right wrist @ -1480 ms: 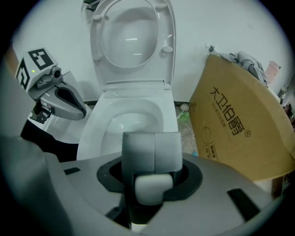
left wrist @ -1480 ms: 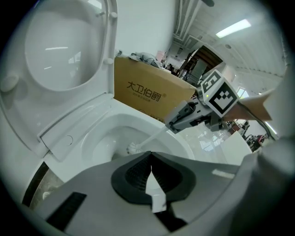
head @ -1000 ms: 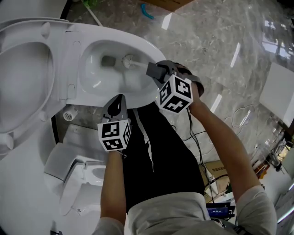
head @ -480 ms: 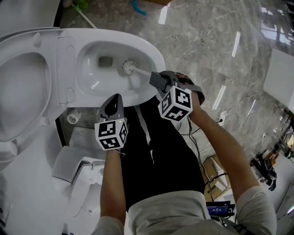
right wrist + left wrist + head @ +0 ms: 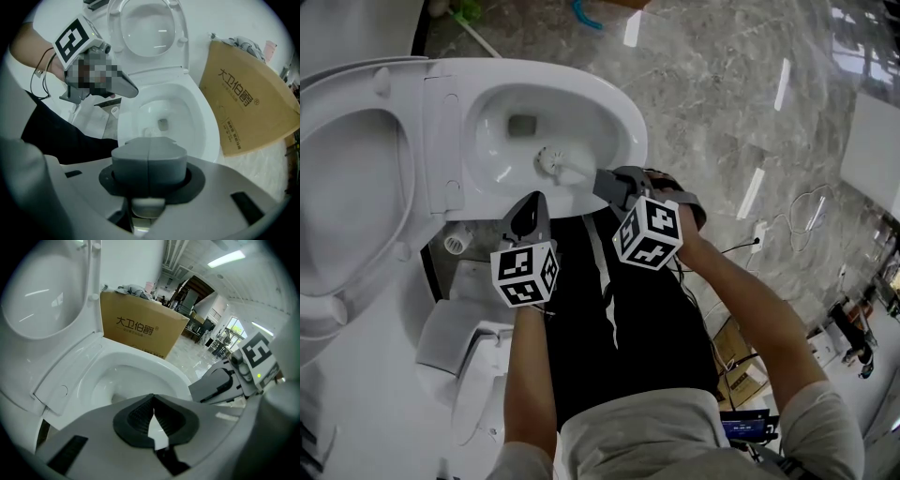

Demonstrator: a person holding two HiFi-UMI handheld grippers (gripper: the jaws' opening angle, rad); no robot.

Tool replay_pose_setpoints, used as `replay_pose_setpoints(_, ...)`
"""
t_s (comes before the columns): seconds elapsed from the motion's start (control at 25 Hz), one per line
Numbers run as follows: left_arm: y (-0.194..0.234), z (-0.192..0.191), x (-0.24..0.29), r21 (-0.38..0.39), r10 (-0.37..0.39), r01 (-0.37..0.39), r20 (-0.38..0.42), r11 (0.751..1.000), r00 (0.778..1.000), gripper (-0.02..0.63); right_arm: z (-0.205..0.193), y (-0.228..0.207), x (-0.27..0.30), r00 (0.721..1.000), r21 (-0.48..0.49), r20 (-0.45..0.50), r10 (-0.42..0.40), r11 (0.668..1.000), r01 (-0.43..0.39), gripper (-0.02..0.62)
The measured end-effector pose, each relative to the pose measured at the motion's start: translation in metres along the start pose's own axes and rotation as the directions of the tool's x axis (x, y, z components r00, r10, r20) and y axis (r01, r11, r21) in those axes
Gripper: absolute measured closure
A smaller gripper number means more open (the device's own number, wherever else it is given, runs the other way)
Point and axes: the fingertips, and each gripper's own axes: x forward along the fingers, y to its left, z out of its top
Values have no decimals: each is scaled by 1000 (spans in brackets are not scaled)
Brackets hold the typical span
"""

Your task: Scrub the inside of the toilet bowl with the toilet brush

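- Right tongs (image 5: 609, 183), head view: clamped on the handle of the toilet brush (image 5: 567, 169) at the near rim of the toilet bowl (image 5: 623, 117). The bristle head is inside the bowl, against the near wall, short of the drain opening (image 5: 521, 125). Left tongs (image 5: 532, 208): pressed together, empty, just outside the bowl's near rim. Seat and lid (image 5: 356, 178): raised at the bowl's hinge end. Judgement: the scrub wants a firm grip, bristles pressed to the porcelain and swept round the wall and under the rim, with the empty tongs clear of the bowl.
- Left gripper view: pads meet at the tips with nothing between them. A cardboard box (image 5: 140, 329) stands beyond the bowl, and its printed side shows here but not from the head. The brush is not shown.
- Right gripper view: the white handle shows beneath the joined pads. The bristle head is mostly hidden behind them, so its contact with the bowl is judged from the head view alone.
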Motion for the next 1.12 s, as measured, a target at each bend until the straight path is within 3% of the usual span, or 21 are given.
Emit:
replay_pose_setpoints(0.48,50,21,-15,5,-6,6,-6,1000,1000,595,89,15,23,995,62,76,60,996,-64,447)
replay_pose_setpoints(0.8,86,40,-21,19,-7,7,4,1000,1000,595,130,-20,42,994,169,106,13,985,-30,448)
replay_pose_setpoints(1.12,95,43,-19,25,-26,26,-6,999,1000,595,145,-64,53,993,189,94,-78,980,59,446)
